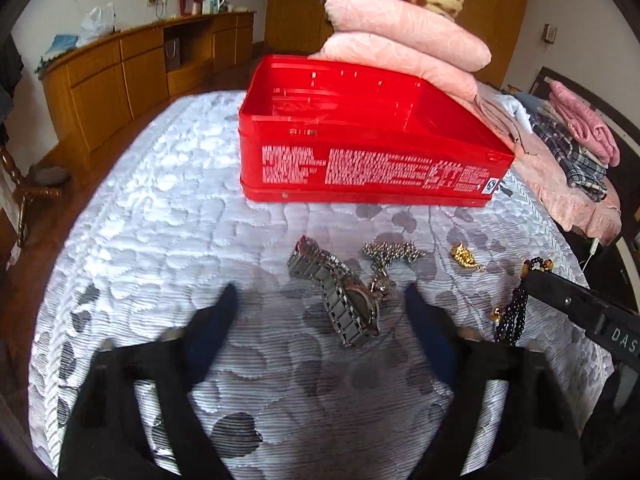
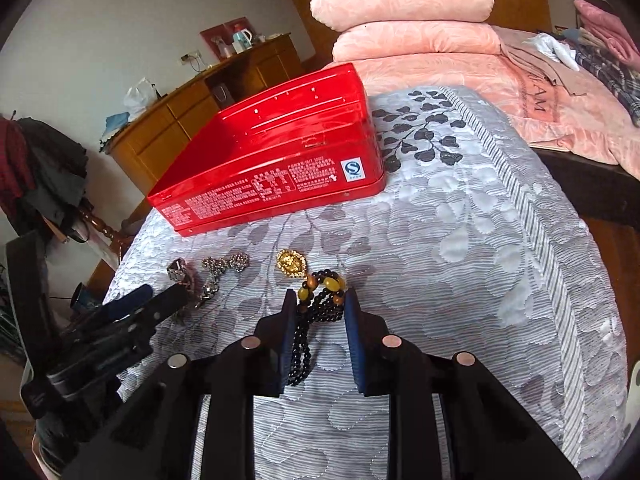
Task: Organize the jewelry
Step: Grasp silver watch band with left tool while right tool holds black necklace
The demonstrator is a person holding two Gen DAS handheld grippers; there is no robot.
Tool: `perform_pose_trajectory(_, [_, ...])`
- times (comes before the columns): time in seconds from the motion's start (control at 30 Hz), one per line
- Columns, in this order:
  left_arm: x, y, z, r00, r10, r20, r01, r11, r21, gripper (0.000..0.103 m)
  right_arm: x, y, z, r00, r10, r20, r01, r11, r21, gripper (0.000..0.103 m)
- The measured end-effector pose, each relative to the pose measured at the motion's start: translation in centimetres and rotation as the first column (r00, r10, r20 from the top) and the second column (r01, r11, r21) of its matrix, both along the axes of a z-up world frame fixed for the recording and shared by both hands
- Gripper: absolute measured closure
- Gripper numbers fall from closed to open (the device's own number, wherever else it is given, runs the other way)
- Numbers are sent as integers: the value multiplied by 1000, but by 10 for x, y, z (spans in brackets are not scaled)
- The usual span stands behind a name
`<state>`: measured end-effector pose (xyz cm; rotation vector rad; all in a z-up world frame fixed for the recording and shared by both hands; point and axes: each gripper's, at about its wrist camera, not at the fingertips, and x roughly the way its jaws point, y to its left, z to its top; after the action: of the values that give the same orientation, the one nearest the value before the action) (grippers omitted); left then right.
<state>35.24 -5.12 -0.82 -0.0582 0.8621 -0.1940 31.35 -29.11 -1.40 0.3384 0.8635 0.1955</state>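
Observation:
An open red tin box [image 1: 360, 160] [image 2: 280, 168] sits on the bed. In front of it lie a metal watch [image 1: 340, 296], a silver chain necklace [image 1: 392, 254] [image 2: 224, 266], a gold pendant [image 1: 466, 258] [image 2: 292, 264] and a black bead bracelet with amber beads [image 1: 516, 308] [image 2: 320, 300]. My left gripper [image 1: 320, 300] is open, its fingers either side of the watch. My right gripper [image 2: 320, 300] is open around the bead bracelet, which lies between its fingers on the bed.
The jewelry lies on a grey leaf-patterned mattress cover [image 2: 460, 240]. Pink pillows [image 1: 400, 40] and folded blankets are stacked behind the box. A wooden cabinet [image 1: 132, 72] stands along the far wall. The bed's edge drops off at right [image 2: 580, 300].

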Motion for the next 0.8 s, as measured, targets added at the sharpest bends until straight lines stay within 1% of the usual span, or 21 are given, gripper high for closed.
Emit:
perform_pose_trajectory(0.07, [3, 1, -5, 1000, 7, -25, -7, 1000, -3, 34, 0, 0, -3, 1000, 3, -3, -3, 1000, 3, 79])
perform_pose_trajectory(0.13, [3, -1, -6, 1000, 5, -28, -5, 1000, 7, 36, 2, 0, -6, 1000, 4, -10, -4, 1000, 6, 79])
perform_pose_trajectory(0.17, [3, -1, -6, 1000, 2, -28, -2, 1000, 11, 39, 2, 0, -7, 1000, 5, -13, -5, 1000, 8, 79])
perform_pose_trajectory(0.2, [3, -2, -6, 1000, -4, -29, 4, 1000, 11, 49, 2, 1, -8, 1000, 7, -15, -7, 1000, 9, 79])
perform_pose_trajectory(0.27, [3, -4, -8, 999, -13, -35, 14, 1000, 13, 53, 3, 3, -10, 1000, 11, -18, -11, 1000, 9, 79])
perform_pose_trajectory(0.33, [2, -5, -6, 999, -31, -26, 32, 999, 5, 66, 4, 5, -11, 1000, 21, -19, -21, 1000, 11, 79])
perform_pose_trajectory(0.37, [2, -7, -6, 998, -52, -23, 52, 999, -10, 82, 4, 6, -11, 999, 26, -18, -26, 1000, 12, 79])
perform_pose_trajectory(0.4, [1, -8, -6, 998, -66, -24, 66, 998, -19, 82, 6, 8, -12, 999, 37, -19, -37, 999, 11, 79])
perform_pose_trajectory(0.47, [0, -8, -6, 998, -66, -21, 65, 998, -25, 84, 7, 13, -12, 998, 62, -12, -62, 998, 13, 78])
perform_pose_trajectory(0.5, [-1, -5, -5, 998, -64, -18, 63, 997, -42, 88, 9, 15, -12, 997, 80, -8, -80, 997, 23, 77])
perform_pose_trajectory(0.57, [-4, 1, -4, 998, -61, -14, 60, 996, -59, 90, 10, 19, -14, 993, 116, -7, -115, 992, 54, 76])
perform_pose_trajectory(0.6, [-5, 3, -4, 998, -60, -13, 59, 996, -68, 92, 10, 19, -15, 993, 122, -7, -121, 990, 67, 71])
perform_pose_trajectory(0.7, [-12, 13, -2, 999, -54, -9, 53, 995, -79, 93, 7, 16, -14, 996, 84, -16, -83, 994, 72, 63])
perform_pose_trajectory(0.8, [-16, 19, -1, 999, -50, -7, 49, 996, -79, 93, 3, 13, -10, 998, 61, -31, -59, 995, 77, 63])
